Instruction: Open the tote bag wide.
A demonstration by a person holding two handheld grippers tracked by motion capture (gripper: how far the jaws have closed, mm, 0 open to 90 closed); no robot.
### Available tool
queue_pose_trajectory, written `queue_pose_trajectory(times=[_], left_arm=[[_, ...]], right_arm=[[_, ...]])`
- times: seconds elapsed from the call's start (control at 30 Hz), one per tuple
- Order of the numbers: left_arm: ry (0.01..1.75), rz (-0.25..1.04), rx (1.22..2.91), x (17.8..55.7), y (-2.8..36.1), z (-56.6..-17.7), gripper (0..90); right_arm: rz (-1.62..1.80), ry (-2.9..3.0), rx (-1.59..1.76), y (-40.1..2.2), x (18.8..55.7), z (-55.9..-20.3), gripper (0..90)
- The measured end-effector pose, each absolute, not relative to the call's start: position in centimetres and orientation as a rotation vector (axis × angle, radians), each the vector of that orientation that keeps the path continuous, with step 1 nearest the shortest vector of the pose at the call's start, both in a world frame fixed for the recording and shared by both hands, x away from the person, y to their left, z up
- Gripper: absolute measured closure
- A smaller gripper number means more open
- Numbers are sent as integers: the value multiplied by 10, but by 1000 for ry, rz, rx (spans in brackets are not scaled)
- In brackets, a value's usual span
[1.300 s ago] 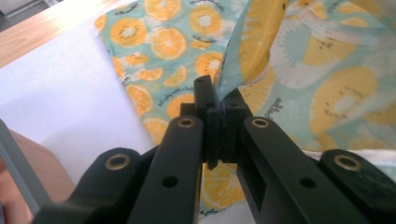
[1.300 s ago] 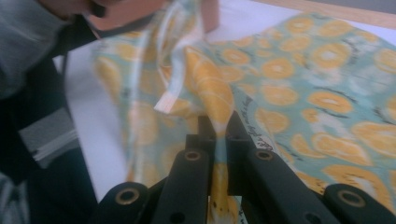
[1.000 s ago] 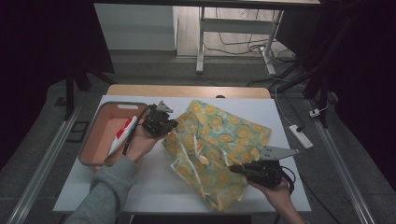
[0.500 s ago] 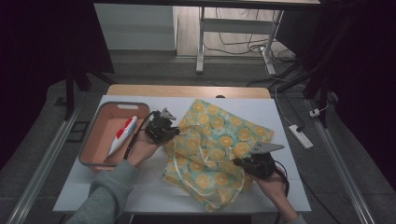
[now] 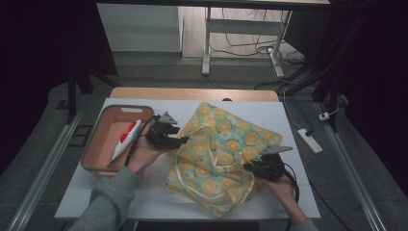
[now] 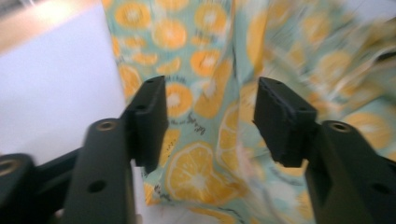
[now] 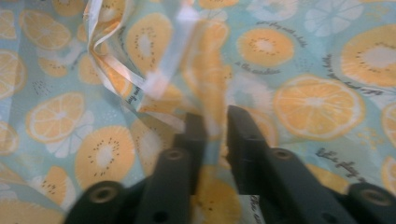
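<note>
A teal cloth (image 5: 221, 154) printed with orange slices lies rumpled across the white table (image 5: 144, 197). My left gripper (image 5: 179, 141) sits at the cloth's left edge, open, its jaws wide apart with the cloth (image 6: 205, 102) between and beyond them. My right gripper (image 5: 248, 167) is at the cloth's right side, shut on a raised fold of the cloth (image 7: 154, 88); the jaws (image 7: 215, 126) pinch the fabric with only a narrow slit between them. The cloth's right part is pulled up and bunched toward the middle.
An orange tray (image 5: 103, 137) stands at the table's left with a red and white tube (image 5: 126, 139) in it. A wooden strip (image 5: 192, 93) runs along the far table edge. A white power strip (image 5: 309, 140) lies on the floor at the right.
The right gripper has pulled its hold of the cloth leftward and inward, bunching the fabric. The left gripper has moved right onto the cloth's left edge.
</note>
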State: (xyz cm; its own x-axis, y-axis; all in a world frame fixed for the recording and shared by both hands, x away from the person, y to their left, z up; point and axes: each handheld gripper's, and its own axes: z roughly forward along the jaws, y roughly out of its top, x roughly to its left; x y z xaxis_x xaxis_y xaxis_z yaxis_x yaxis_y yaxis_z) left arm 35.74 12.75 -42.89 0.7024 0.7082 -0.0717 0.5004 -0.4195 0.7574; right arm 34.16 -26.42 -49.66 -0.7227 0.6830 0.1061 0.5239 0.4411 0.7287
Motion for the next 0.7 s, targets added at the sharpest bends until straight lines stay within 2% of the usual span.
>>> queue_pose_trajectory(times=[0.13,0.17,0.23,0.37,0.47,0.57,0.7], left_arm=[[875,313,2083,333,139,-416,354],[861,308,2083,327,140,-415,349],[834,275,2087,317,139,-416,348],[769,259,2116,302,128,-423,336],[741,270,2204,302,112,-435,347],[737,259,2241,310,102,-447,418],[760,252,2283,323,95,-459,564]], right_arm=[[1186,2449,1045,-271,333,-479,389],[1195,2433,1036,-272,329,-470,332],[1237,2406,984,-273,318,-450,278],[1273,2420,842,-258,298,-417,230],[1256,2479,762,-234,289,-412,235],[1172,2539,728,-216,294,-422,226],[1158,2576,717,-205,298,-429,224]])
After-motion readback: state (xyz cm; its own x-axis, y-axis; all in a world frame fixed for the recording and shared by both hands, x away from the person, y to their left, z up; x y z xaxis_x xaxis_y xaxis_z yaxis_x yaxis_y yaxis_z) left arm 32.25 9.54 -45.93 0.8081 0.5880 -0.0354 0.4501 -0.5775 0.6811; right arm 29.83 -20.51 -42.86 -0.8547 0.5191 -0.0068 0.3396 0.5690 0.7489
